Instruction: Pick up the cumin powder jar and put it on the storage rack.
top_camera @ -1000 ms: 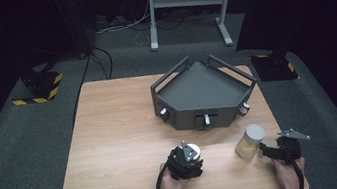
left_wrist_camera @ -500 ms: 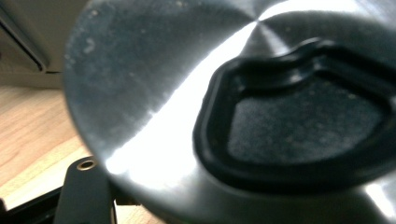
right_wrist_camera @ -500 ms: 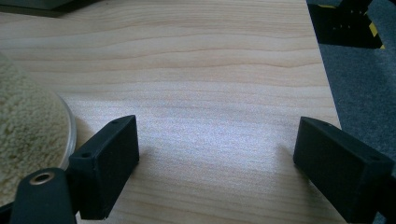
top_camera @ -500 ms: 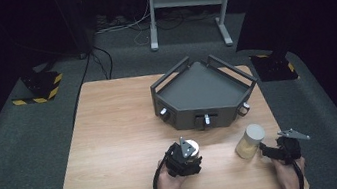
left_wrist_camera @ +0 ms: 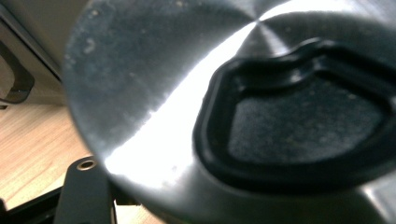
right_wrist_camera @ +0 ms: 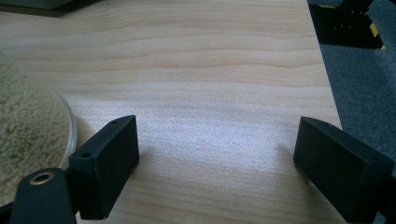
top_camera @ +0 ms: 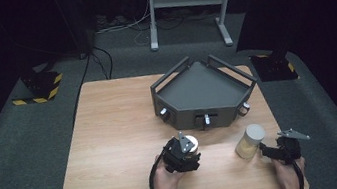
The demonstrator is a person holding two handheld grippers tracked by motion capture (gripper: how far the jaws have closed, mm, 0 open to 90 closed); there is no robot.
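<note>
The room was dark, and light from above fell on the worktop [top_camera: 111, 133]. In the left gripper view a shiny lid [left_wrist_camera: 187, 93] was very close, blurry, with bright white glare. In the right gripper view the fingers [right_wrist_camera: 109, 158] cast soft shadows.

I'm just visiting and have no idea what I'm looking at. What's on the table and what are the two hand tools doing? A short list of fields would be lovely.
Surface: wooden table
Left gripper: shut on a round metal lid, held above the table
Right gripper: fingers apart, nothing between them, beside the jar
Jar: clear, filled with pale grainy material, standing upright near the table's right front
Tray: dark angular tray at the back right, nothing inside
Jar and tray: apart
</note>
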